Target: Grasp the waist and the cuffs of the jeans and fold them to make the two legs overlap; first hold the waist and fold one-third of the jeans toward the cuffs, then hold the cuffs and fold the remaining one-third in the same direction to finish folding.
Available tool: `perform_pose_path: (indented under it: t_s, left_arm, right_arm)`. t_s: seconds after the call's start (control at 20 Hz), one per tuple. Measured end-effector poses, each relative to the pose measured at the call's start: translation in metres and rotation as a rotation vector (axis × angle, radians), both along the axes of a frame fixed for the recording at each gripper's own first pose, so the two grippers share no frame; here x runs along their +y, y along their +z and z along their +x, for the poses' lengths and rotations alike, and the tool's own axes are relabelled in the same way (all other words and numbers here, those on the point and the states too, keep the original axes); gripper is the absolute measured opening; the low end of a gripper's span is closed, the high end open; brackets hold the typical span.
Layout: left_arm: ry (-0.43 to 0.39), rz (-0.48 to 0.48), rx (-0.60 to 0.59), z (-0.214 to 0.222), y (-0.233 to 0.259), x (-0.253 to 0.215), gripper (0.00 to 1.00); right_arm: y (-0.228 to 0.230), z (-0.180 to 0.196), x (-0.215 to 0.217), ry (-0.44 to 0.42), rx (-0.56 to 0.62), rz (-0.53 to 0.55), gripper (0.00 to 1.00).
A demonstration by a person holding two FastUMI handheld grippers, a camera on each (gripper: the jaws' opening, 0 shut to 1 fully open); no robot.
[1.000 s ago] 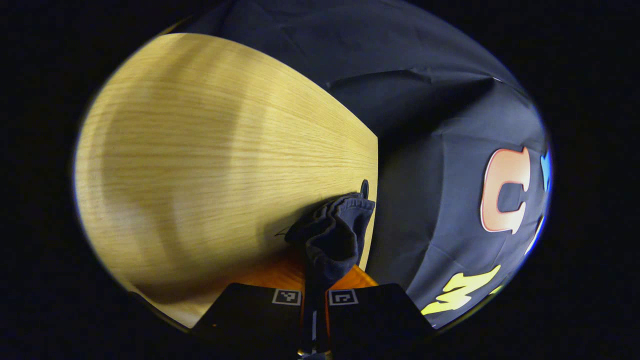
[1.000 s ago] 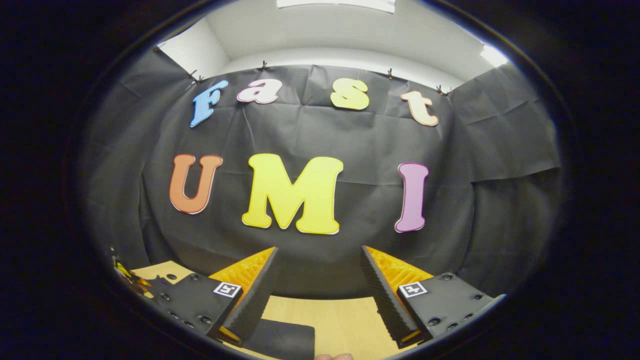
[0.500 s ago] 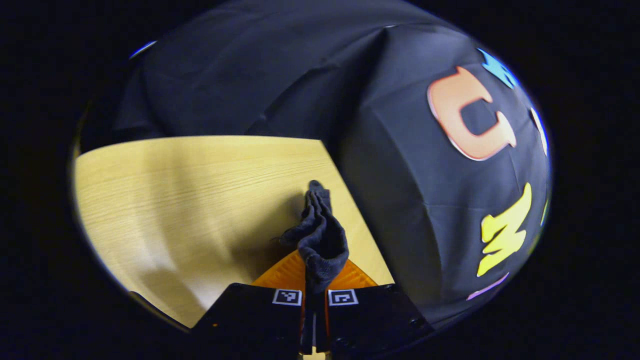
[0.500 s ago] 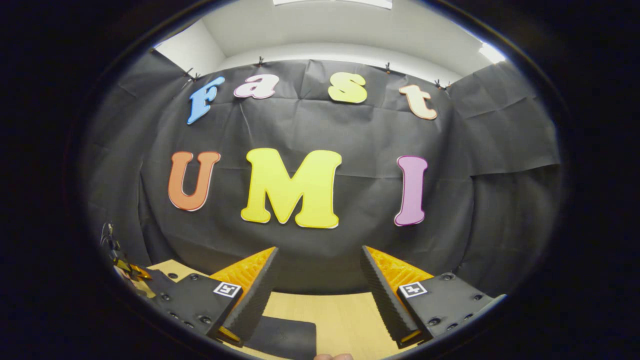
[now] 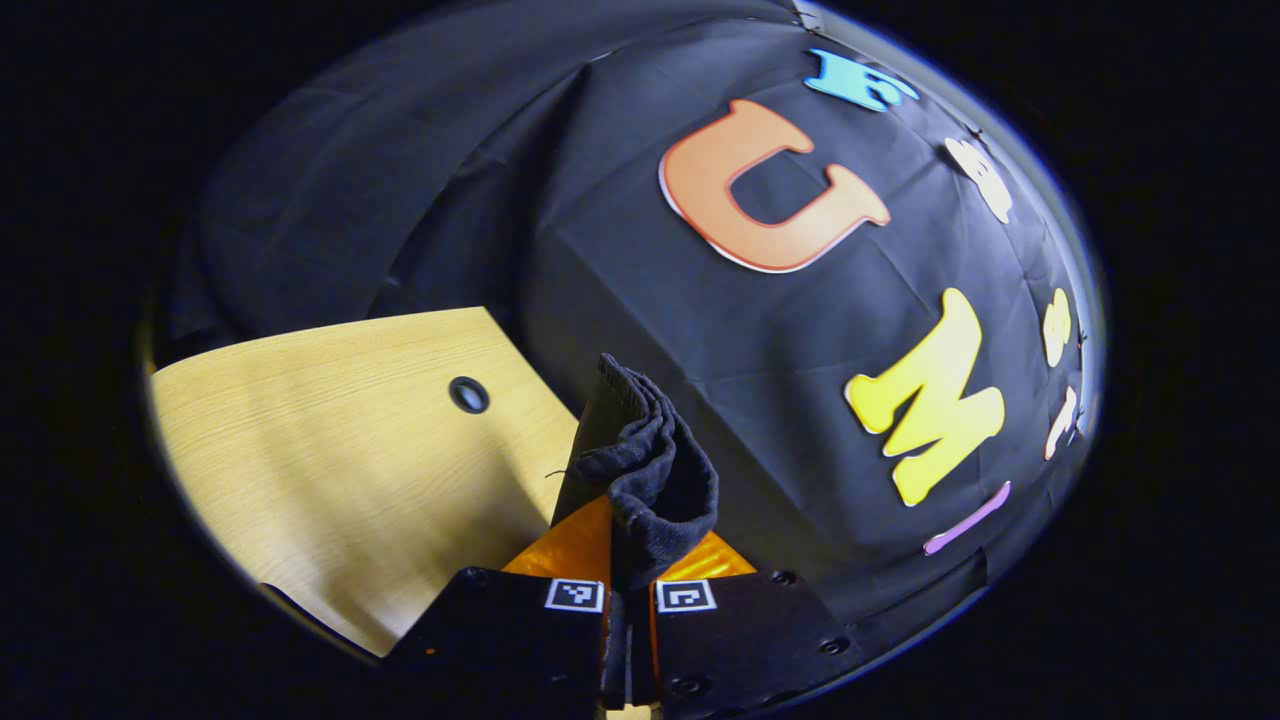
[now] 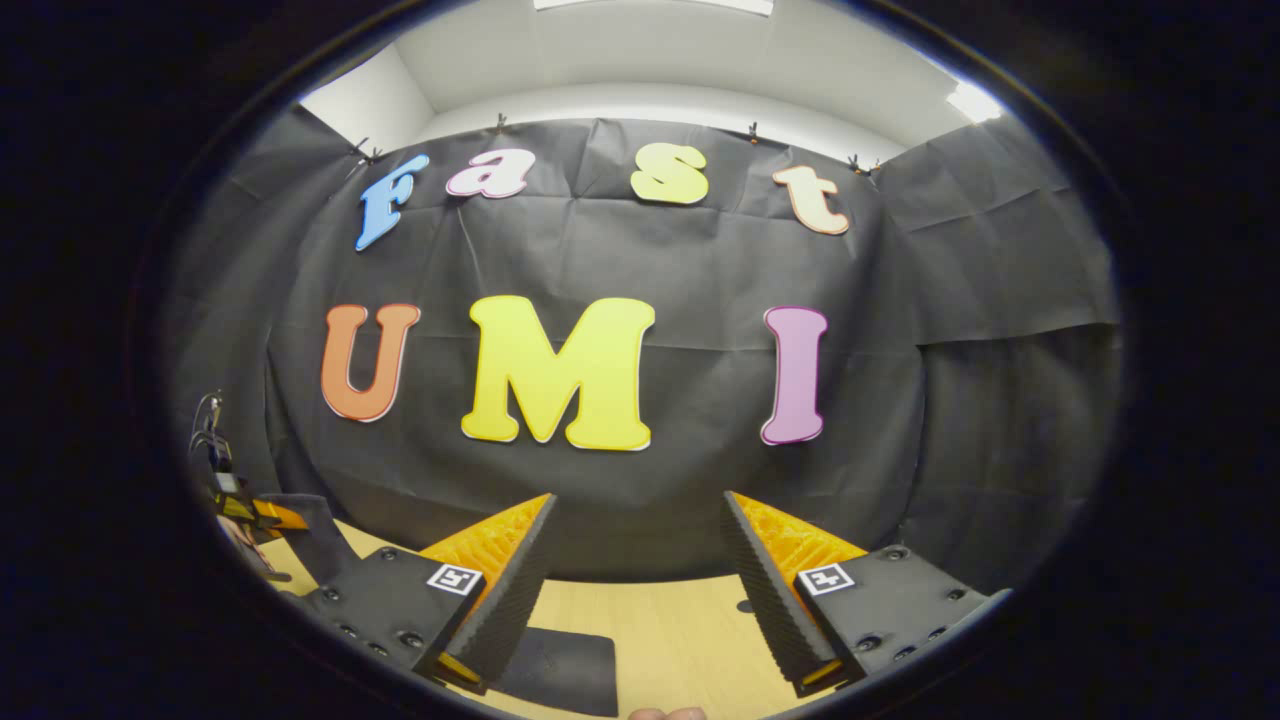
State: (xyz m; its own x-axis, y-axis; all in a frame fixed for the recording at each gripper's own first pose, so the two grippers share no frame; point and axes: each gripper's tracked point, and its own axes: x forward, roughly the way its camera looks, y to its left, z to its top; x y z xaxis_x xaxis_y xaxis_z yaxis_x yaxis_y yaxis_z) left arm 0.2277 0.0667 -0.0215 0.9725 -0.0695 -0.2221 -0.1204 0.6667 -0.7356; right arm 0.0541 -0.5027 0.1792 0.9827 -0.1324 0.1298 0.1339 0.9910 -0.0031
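Presently, in the left gripper view, the left gripper (image 5: 630,560) sits at 6 o'clock with its two fingers (image 5: 572,545) drawn together and clamped on a bunched fold of the jeans (image 5: 645,470), dark fabric that rises from between the fingers toward 12 o'clock and stands above them in crumpled layers. Which part of the garment is clamped cannot be told from this fold. The wooden table (image 5: 340,450) spreads from the centre toward 9 o'clock, its far edge meeting the black cloth wall (image 5: 480,180). A small round dark grommet (image 5: 468,394) is set into the table surface at about 10 o'clock from the clamped fabric, apart from it. No container is present on the visible table surface. In the right gripper view, the right gripper (image 6: 635,560) occupies 6 o'clock with its fingers (image 6: 505,575) held well apart and nothing between them. Below the gap, a flat dark part of the jeans (image 6: 555,672) lies on the table (image 6: 670,635), just beside the finger toward 7 o'clock. At 9 o'clock, near the table's edge, the other gripper (image 6: 240,505) is seen farther off with dark fabric (image 6: 315,535) hanging at it. A fingertip of the person's hand (image 6: 665,713) shows at 6 o'clock on the lower edge.
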Motion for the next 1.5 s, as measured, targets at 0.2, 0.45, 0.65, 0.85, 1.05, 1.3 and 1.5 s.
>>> perform_pose_path:
  t_s: [0.2, 0.45, 0.65, 0.85, 1.05, 1.3, 1.5]
  left_arm:
    - [-0.072, 0.094, -0.045, 0.001, 0.020, -0.046, 0.05]
    - [-0.116, 0.353, -0.089, -0.002, 0.031, -0.095, 0.05]
    - [-0.177, 0.490, -0.128, -0.003, 0.029, -0.147, 0.05]
    - [-0.224, 0.609, -0.155, -0.015, 0.017, -0.194, 0.05]
    - [-0.276, 0.661, -0.140, -0.022, -0.008, -0.244, 0.05]
    - [-0.329, 0.730, -0.053, -0.027, -0.063, -0.291, 0.05]
    - [-0.423, 0.896, 0.015, -0.033, -0.126, -0.322, 0.05]
  right_arm:
    - [0.001, -0.012, -0.017, -0.038, -0.001, 0.006, 0.98]
    - [0.002, -0.033, -0.033, -0.072, -0.009, 0.000, 0.99]
    - [0.001, -0.046, -0.040, -0.083, -0.011, 0.011, 0.99]
    - [-0.005, -0.054, -0.047, -0.085, 0.008, 0.052, 0.99]
    - [-0.006, -0.059, -0.057, -0.099, 0.016, 0.046, 0.99]
    - [-0.014, -0.065, -0.074, -0.113, 0.041, 0.037, 0.99]
    - [-0.021, -0.069, -0.087, -0.128, 0.064, 0.027, 0.99]
